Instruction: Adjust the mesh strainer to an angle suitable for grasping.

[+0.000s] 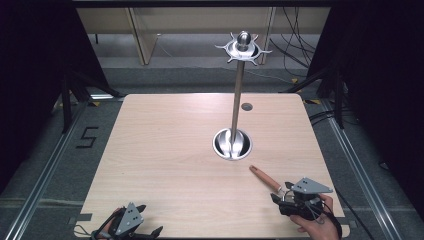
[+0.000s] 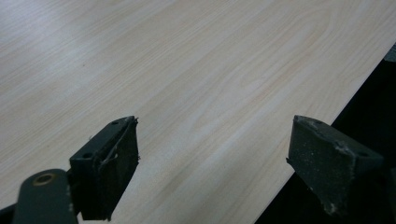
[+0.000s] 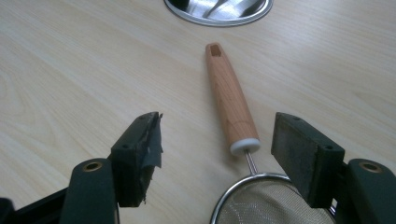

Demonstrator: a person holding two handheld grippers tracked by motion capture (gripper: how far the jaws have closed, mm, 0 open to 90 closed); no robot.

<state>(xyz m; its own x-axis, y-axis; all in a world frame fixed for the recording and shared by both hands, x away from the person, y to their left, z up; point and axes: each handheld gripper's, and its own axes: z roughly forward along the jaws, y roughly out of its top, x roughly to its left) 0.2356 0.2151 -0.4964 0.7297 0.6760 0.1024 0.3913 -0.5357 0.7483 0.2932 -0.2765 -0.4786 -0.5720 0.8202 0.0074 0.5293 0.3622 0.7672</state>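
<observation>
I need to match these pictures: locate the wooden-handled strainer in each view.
High view: strainer lower right, handle pointing up-left toward the stand's round base.
Left gripper view: not in it.
Right gripper view: strainer centre, mesh at bottom edge.
Shared landmark: the round base, beyond the handle's tip.

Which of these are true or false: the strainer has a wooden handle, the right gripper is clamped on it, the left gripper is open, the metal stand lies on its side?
1. The strainer has a wooden handle. True.
2. The right gripper is clamped on it. False: its jaws stand open on either side of the handle.
3. The left gripper is open. True.
4. The metal stand lies on its side. False: it stands upright on its round base.
</observation>
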